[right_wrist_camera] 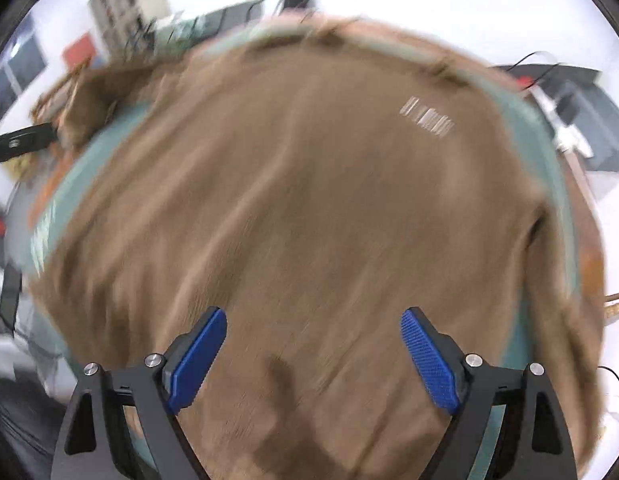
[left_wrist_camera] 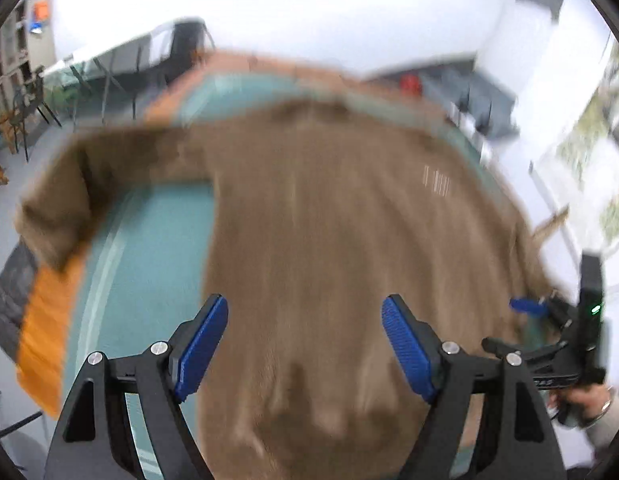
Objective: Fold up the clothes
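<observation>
Both tools are released and carry nothing: the left tool [left_wrist_camera: 305,344] and the right tool [right_wrist_camera: 313,354] hover with jaws spread over the near hem of the brown shirt [left_wrist_camera: 341,220]. It lies spread flat on the teal-covered bench [left_wrist_camera: 157,248], one sleeve [left_wrist_camera: 65,196] reaching far left. Folding looks barely begun; next, each tool likely needs to pinch an edge or sleeve.

A teal mat [left_wrist_camera: 157,248] lies on an orange wooden table [left_wrist_camera: 41,328]. Beyond the table's far end stand dark folding chairs [left_wrist_camera: 109,80]. A grey cabinet [left_wrist_camera: 469,96] stands beyond the table's far right corner.
</observation>
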A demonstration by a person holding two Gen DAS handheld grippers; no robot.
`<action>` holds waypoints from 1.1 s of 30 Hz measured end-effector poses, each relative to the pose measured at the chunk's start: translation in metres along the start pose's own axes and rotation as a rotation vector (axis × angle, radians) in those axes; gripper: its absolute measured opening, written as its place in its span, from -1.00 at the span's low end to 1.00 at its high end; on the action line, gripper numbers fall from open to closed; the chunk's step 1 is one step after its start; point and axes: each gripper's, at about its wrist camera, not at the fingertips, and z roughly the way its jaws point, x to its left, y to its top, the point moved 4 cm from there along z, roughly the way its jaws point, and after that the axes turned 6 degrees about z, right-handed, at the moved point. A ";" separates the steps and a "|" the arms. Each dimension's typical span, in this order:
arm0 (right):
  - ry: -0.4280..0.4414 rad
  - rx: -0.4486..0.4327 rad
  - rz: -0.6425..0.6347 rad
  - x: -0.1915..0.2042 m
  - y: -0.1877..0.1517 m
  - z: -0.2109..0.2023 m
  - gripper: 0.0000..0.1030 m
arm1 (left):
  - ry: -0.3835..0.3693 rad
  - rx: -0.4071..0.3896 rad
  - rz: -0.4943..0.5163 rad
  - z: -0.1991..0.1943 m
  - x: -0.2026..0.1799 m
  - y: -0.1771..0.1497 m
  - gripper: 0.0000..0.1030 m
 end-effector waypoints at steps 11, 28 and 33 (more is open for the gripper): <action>-0.046 -0.336 0.259 -0.067 0.169 -0.055 0.77 | 0.062 -0.170 0.060 0.005 0.015 0.176 0.87; -0.067 -0.335 0.320 -0.101 0.262 0.020 0.77 | 0.053 0.019 0.007 0.186 0.027 0.221 0.88; -0.062 -0.277 0.364 -0.108 0.253 0.055 0.77 | 0.065 0.056 0.024 0.207 0.029 0.214 0.88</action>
